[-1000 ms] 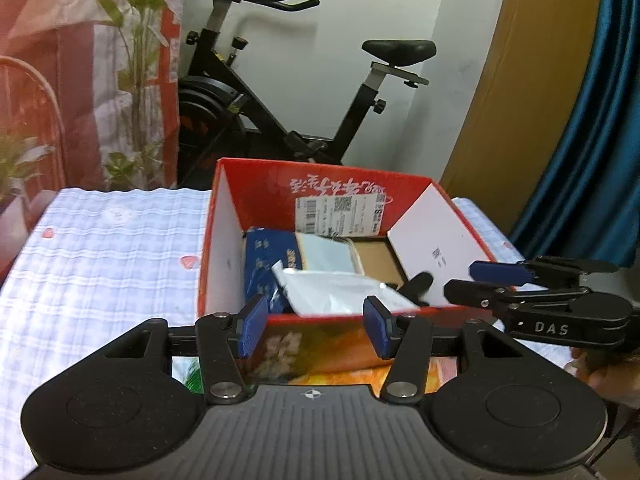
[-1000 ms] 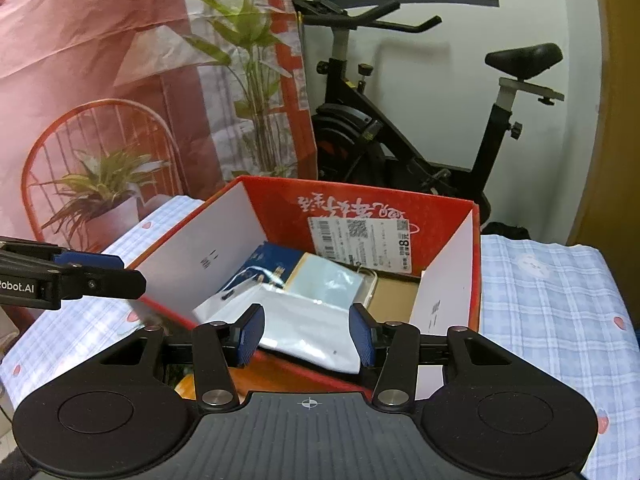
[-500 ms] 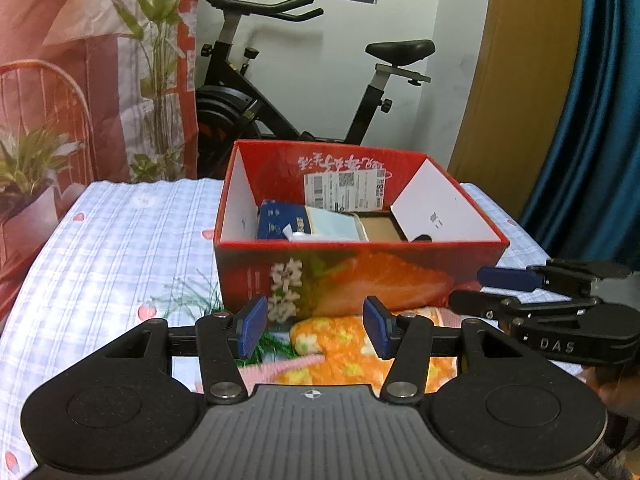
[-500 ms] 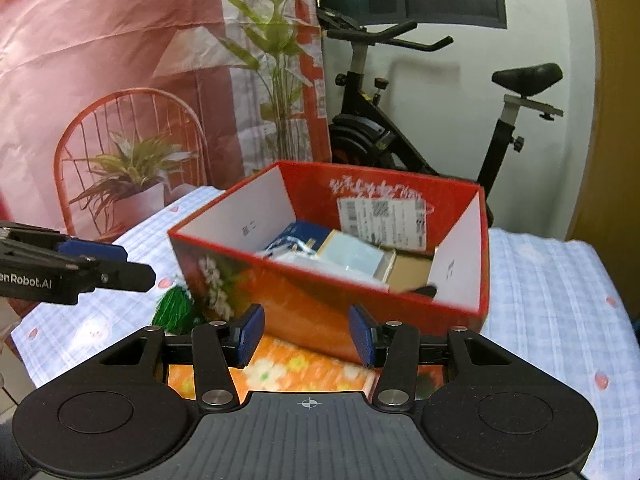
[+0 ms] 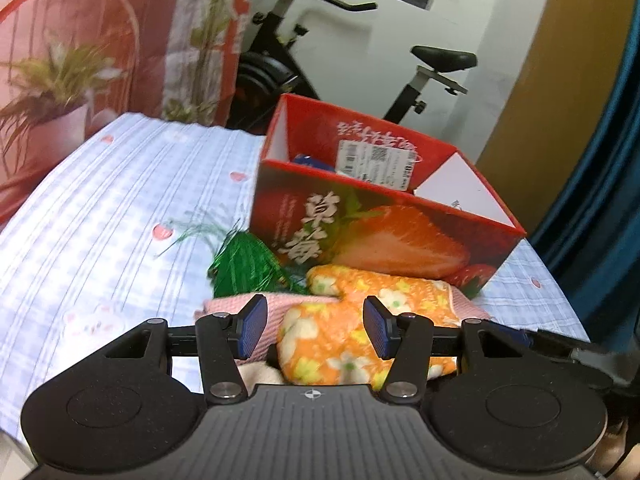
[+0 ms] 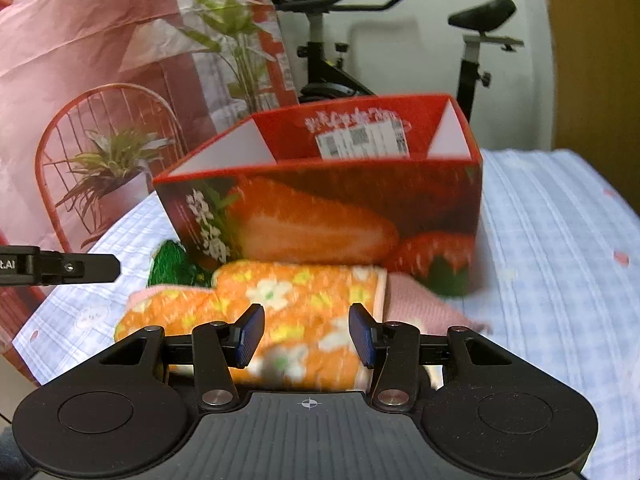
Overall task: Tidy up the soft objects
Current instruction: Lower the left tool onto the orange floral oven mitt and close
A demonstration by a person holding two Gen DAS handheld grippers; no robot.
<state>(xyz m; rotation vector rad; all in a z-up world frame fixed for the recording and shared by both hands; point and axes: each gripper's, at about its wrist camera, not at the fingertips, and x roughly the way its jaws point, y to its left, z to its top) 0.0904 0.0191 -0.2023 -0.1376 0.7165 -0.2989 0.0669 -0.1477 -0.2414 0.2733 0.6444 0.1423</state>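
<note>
An orange cloth with white and yellow flowers point(image 5: 360, 320) point(image 6: 296, 300) lies on a pink cloth point(image 5: 224, 308) point(image 6: 424, 308), in front of a red strawberry-printed box point(image 5: 384, 232) point(image 6: 320, 216). Beside the box's left corner lies a green tinsel bundle point(image 5: 244, 264) point(image 6: 168, 268). My left gripper point(image 5: 312, 328) hovers open over the near left part of the orange cloth. My right gripper point(image 6: 306, 336) is open above the cloth's near edge, nothing between its pads. The box holds a blue packet point(image 5: 312, 160); its other contents are hidden.
The pale blue checked tablecloth point(image 5: 100, 220) point(image 6: 560, 240) stretches left and right of the box. Behind stand an exercise bike point(image 5: 340, 40), a red wire chair with a potted plant point(image 6: 104, 160) and a blue curtain point(image 5: 600, 160). The other gripper's finger point(image 6: 60, 268) shows at the left edge.
Both grippers have pulled back from above the box and sunk toward the table. The cloths in front of the box have come into view. Jaws unchanged.
</note>
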